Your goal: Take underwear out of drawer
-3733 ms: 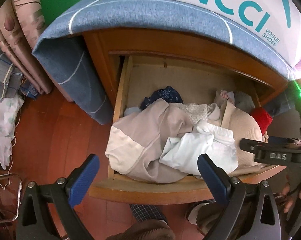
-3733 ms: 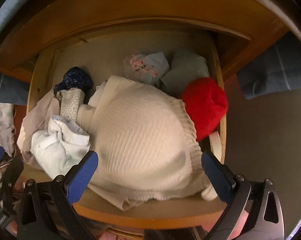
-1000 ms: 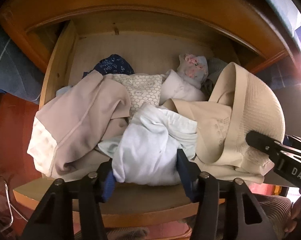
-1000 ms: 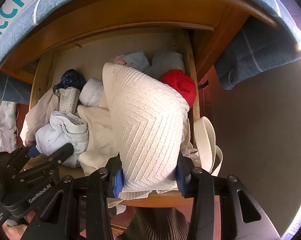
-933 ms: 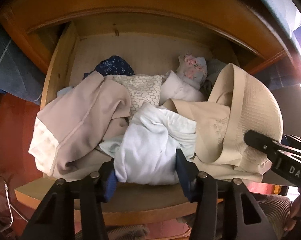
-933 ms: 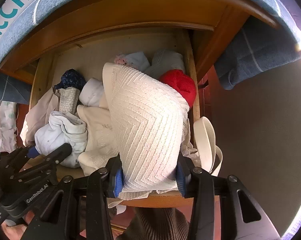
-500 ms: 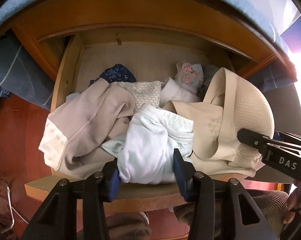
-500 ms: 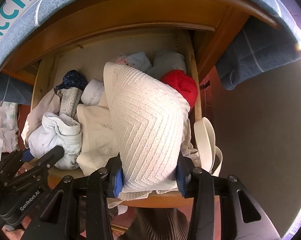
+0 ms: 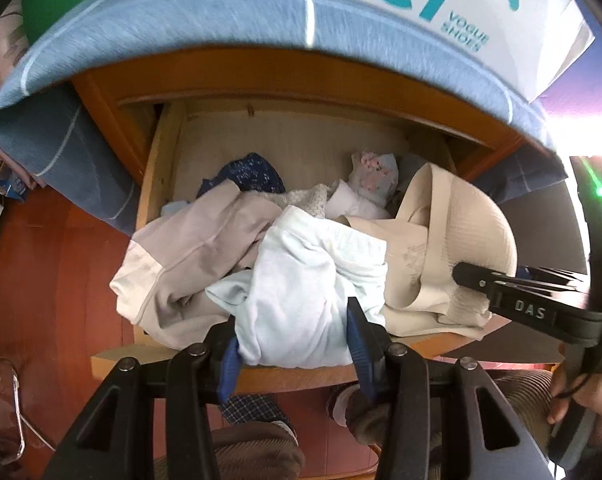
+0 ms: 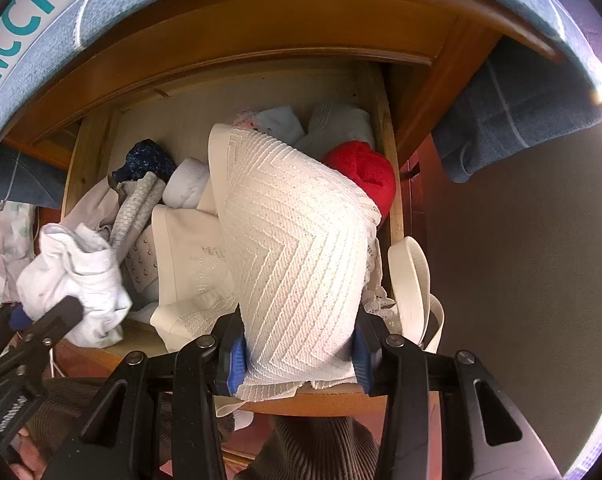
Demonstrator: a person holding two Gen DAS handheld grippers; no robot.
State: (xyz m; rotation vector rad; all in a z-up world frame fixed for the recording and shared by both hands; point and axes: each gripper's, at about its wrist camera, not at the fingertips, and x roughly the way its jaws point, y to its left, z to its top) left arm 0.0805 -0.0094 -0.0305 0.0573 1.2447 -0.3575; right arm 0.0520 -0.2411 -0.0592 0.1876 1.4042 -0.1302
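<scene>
Left wrist view: my left gripper [image 9: 291,356] squeezes the soft pale-blue cotton underwear [image 9: 305,292], my right gripper [image 10: 299,354] squeezes the cream zigzag-knit underwear [image 10: 297,256], and next I should lift both clear of the wooden drawer [image 9: 157,168].

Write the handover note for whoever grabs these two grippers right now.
Left gripper: shut on the pale blue underwear, lifted at the drawer's front edge; jaws just closed a bit tighter.
Right gripper: shut on the cream zigzag garment, partly raised, its tail inside the drawer.
Done: both pieces gripped.
Left: pull both clear and set them down. The red item, navy piece and beige garment remain inside.
</scene>
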